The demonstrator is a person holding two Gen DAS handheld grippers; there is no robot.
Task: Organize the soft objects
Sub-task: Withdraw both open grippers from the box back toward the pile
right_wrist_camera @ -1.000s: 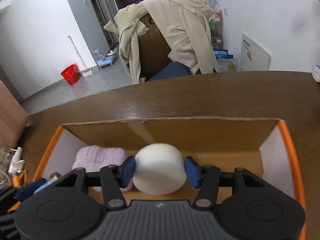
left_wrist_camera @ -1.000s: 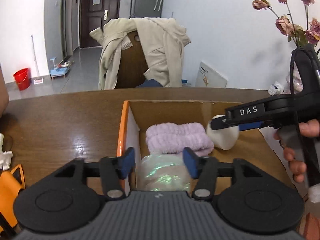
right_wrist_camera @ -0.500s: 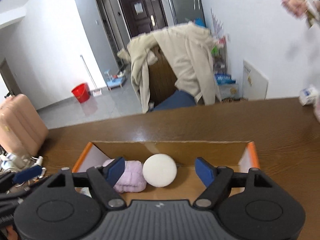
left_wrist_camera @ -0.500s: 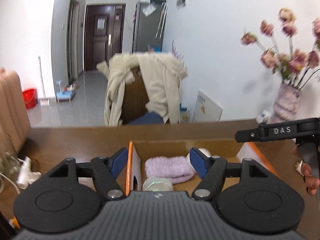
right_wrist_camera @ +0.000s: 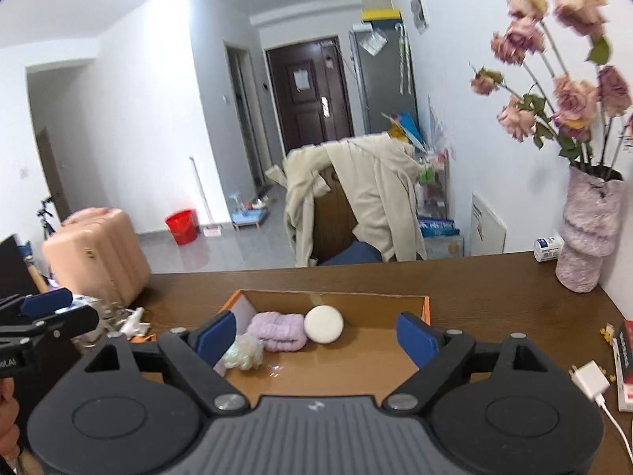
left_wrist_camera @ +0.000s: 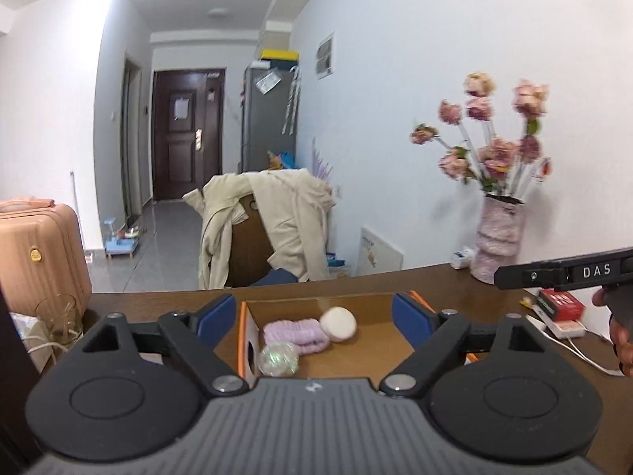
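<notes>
box: open cardboard box [right_wrist_camera: 425, 306] w/ orange edges sat on the brown table [right_wrist_camera: 494, 289], mouth up, ahead of & below both tools.
contents: three soft things inside, all bunched at the box's left end; right half of the floor was bare.
lilac cloth: folded purple cloth [right_wrist_camera: 279, 330] lay against the far-left wall, long axis running left-right.
white puff: round white sponge [right_wrist_camera: 323, 323] sat touching the cloth's right end, near the back wall.
shiny ball: crinkly iridescent ball [left_wrist_camera: 278, 359] sat at the near-left corner, just in front of the cloth.
left gripper: left gripper [left_wrist_camera: 312, 318] had just been opening, jaws stood wide, nothing btwn the pads; box contents showed through the gap but well beyond it, not touched.
right gripper: right gripper [right_wrist_camera: 316, 330] same story, jaws just been spreading, wide apart, empty; puff & cloth seen btwn the fingers only by line of sight.
which way: from either tool the pile lay forward & down, inside the box.
nearer hand: my guess, the left one sat closer to the ball/cloth end; right one lined up more w/ the puff & the bare right half.
stage: looked like all three were already dropped in; no other soft item clearly in view on the table, so prob. near done.
clutter: vase of dried roses [right_wrist_camera: 589, 233] at far right, charger [right_wrist_camera: 589, 382] & red pack [left_wrist_camera: 560, 304] on the right of the table, clear of the box.
</notes>
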